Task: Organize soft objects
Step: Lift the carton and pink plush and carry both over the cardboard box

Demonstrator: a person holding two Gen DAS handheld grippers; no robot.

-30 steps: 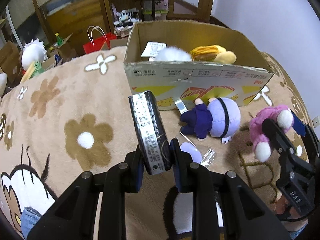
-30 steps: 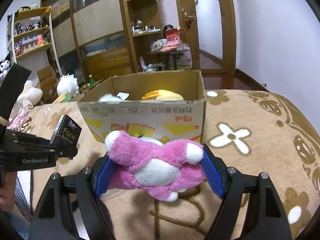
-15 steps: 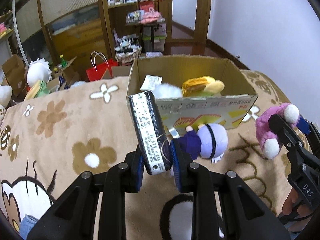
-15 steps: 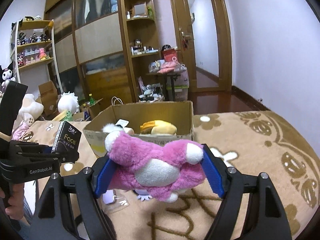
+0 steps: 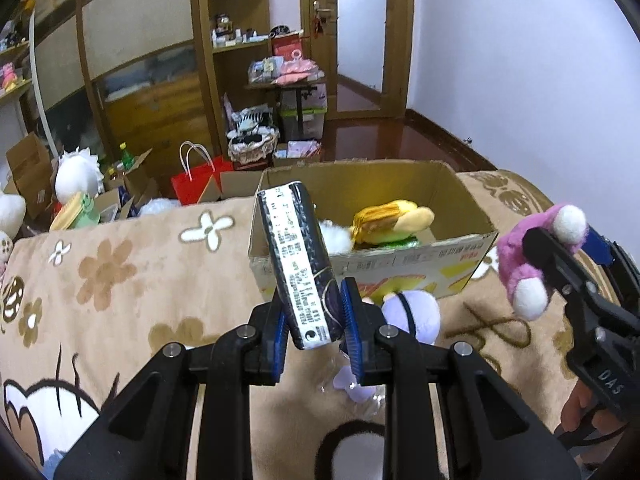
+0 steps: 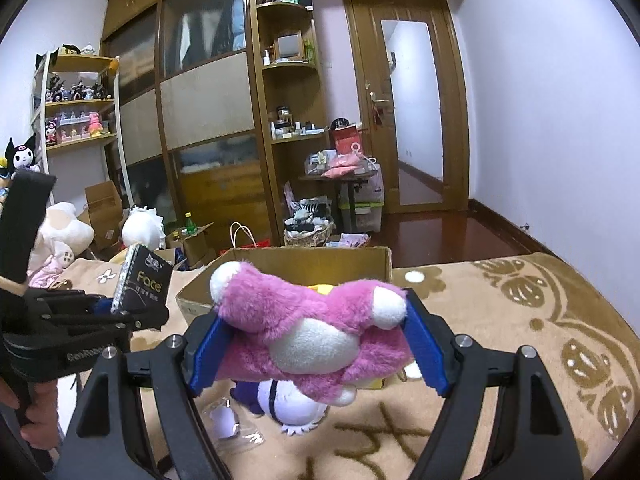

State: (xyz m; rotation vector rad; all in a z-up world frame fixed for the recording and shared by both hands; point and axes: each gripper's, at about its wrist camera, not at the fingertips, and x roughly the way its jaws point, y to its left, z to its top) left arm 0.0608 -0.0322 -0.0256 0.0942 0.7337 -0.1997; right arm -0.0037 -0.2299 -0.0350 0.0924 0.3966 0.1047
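Note:
My left gripper (image 5: 314,332) is shut on a black tissue pack (image 5: 298,264) that stands upright between its blue pads, held in the air before the open cardboard box (image 5: 372,260). In the right wrist view that pack (image 6: 142,284) shows at the left. My right gripper (image 6: 316,350) is shut on a pink and white plush toy (image 6: 312,332), lifted over the blanket near the box (image 6: 304,264). The same pink plush (image 5: 532,256) appears at the right of the left wrist view. Inside the box lie a yellow plush (image 5: 390,222) and a white fluffy one (image 5: 336,236).
A lilac-headed doll in dark blue (image 5: 412,312) lies on the beige flower-patterned blanket (image 5: 132,280) against the box front, beside a clear plastic bag (image 5: 356,388). Beyond the bed stand a red paper bag (image 5: 202,180), open cartons, plush toys and wooden wardrobes (image 6: 208,120).
Both grippers have risen with their loads and tilted up, so the box and blanket sit lower in view and more of the room shows. Both grips are unchanged.

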